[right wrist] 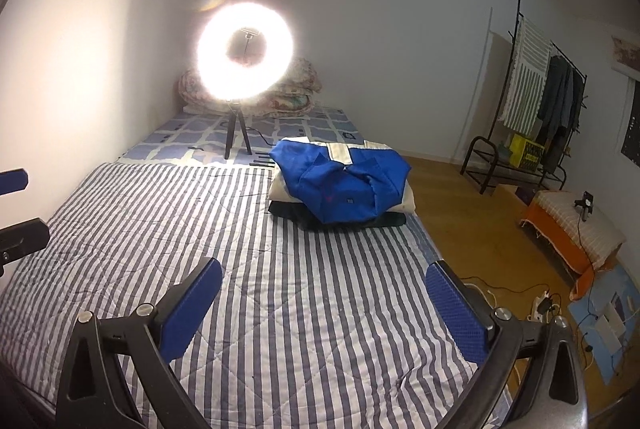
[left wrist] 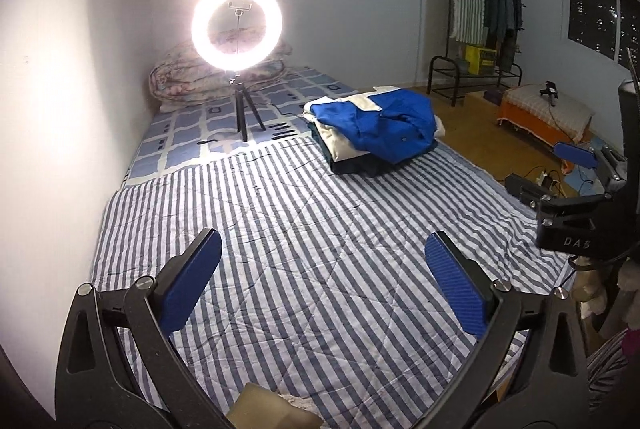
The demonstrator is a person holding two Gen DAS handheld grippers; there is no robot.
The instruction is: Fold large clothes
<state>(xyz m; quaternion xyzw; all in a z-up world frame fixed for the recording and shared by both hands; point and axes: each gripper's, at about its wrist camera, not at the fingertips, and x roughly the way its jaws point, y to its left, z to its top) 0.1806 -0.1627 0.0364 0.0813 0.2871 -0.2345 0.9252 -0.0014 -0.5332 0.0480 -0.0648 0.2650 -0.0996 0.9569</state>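
Striped quilt [left wrist: 304, 269] fills the near ground, spread flat across the bed as a work surface, and both grippers hang over it with nothing between their fingers. Left gripper [left wrist: 323, 283] stands with its blue pads spread wide, only bare stripes showing in the gap. Right gripper [right wrist: 324, 303] is the same story: pads fully apart, empty, pointed slightly down at the quilt. From the left wrist view it sits off to the right of the left fingers, over the bed's edge.

Further out, ahead of both pairs of fingers and a little to the right, sits the pile of clothes [left wrist: 374, 133]. A blue and cream jacket [right wrist: 344, 189] lies loosely on top, with cream and dark layers beneath it. It's well apart from both grippers, parked toward the far right edge of the quilt, which I'd judge leaves the broad middle free for laying a garment out.

Beyond the fingertips, a ring light [left wrist: 237, 25] on a small tripod blazes from the checked sheet, presumably lighting the working area, with rolled bedding [left wrist: 176, 85] behind. Far right, a clothes rack [right wrist: 536, 97] stands by the wall.
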